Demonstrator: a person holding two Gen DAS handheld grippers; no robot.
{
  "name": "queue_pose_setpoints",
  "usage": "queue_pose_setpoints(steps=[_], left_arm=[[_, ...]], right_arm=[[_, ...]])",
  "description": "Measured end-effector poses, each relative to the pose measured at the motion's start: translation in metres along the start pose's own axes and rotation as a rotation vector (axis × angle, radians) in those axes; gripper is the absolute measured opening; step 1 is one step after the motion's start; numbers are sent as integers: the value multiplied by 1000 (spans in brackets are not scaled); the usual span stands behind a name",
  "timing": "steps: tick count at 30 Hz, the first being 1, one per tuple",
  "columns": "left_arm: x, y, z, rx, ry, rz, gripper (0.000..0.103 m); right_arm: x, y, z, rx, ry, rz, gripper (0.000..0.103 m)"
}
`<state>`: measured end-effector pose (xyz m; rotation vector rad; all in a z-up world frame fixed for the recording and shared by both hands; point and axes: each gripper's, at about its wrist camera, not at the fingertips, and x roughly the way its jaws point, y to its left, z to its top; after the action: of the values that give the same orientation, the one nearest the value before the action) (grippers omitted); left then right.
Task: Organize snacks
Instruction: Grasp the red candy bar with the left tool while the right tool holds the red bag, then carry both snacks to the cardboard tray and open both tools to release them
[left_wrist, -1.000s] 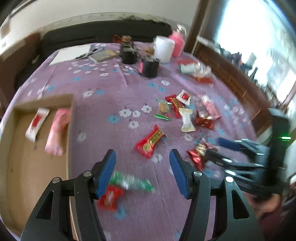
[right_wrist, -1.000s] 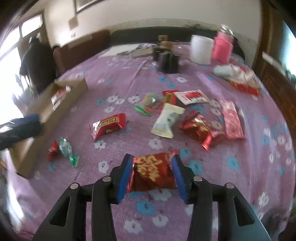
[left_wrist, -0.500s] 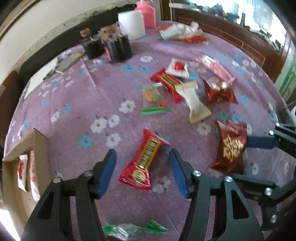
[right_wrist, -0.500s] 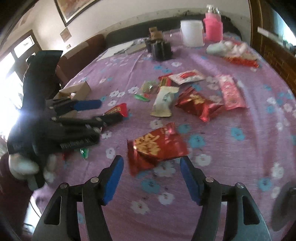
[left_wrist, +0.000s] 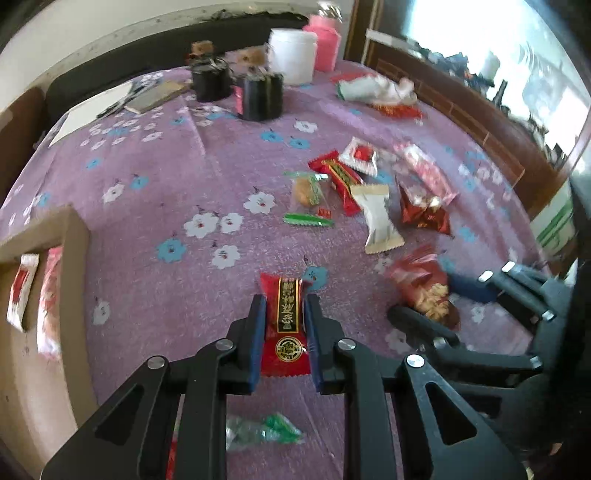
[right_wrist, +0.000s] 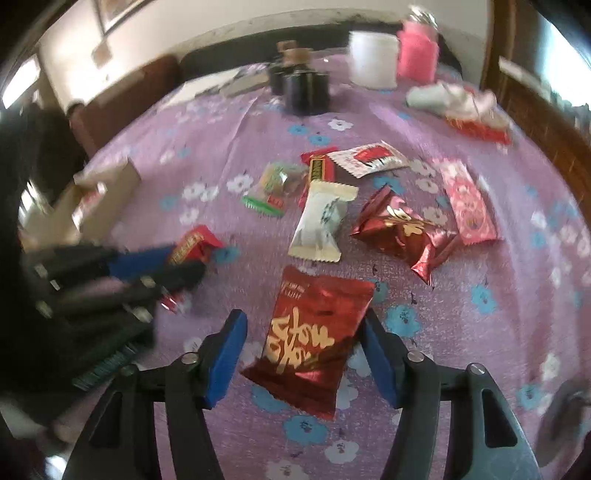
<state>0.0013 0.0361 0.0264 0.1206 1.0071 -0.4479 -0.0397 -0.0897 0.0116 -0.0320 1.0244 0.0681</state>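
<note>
Purple tablecloth (left_wrist: 155, 192), red candy (left_wrist: 286, 325) lengthwise between tool (left_wrist: 284, 338) pads

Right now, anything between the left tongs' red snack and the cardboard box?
Nothing visible. The left tongs are shut on the red snack packet, and only bare purple tablecloth lies between it and the cardboard box to the left. The box wall stands upright, so the packet would likely need lifting over it.

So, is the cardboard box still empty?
No, the cardboard box already holds two packets.
</note>
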Motion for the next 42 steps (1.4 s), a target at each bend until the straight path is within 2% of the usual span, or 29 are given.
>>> queue_pose_setpoints(steps=[1, 2, 7, 10, 13, 17, 21, 23, 25, 26, 29, 32, 37, 42], left_arm=[[-6, 2, -1, -16, -11, -15, 17], [-16, 6, -3, -34, -29, -34, 12], [-54, 22, -11, -91, -100, -66, 12], [-64, 29, -14, -93, -98, -53, 12], [-55, 21, -19, -42, -47, -31, 13], [-27, 5, -22, 21, 12, 9, 27], [5, -5, -21, 51, 70, 60, 28], [10, -12, -18, 86, 49, 107, 29], [11, -13, -15, 72, 60, 104, 27], [10, -12, -14, 60, 61, 102, 15], [6, -12, -18, 52, 44, 101, 15], [-8, -2, -21, -9, 11, 46, 15], [-58, 30, -23, -122, -75, -61, 15], [-111, 83, -32, -228, -164, -56, 15]], right_arm=[[-2, 2, -1, -9, -11, 2, 41], [-3, 2, -2, -8, -8, 12, 41], [-12, 1, -6, -4, -14, 41, 39], [-24, 3, -8, -7, -39, 48, 39], [-31, 6, -7, -12, -46, 51, 39], [-34, 5, -11, 6, -37, 58, 39], [-39, 2, -17, 16, -40, 59, 39], [-43, -1, -20, 18, -45, 58, 39], [-47, -3, -20, 23, -49, 63, 39], [-48, -5, -20, 27, -52, 65, 39], [-54, -8, -18, 40, -63, 83, 39], [-60, -8, -17, 42, -80, 96, 39], [-67, 1, -13, 34, -95, 127, 39], [-72, 23, 0, 4, -103, 176, 38]])
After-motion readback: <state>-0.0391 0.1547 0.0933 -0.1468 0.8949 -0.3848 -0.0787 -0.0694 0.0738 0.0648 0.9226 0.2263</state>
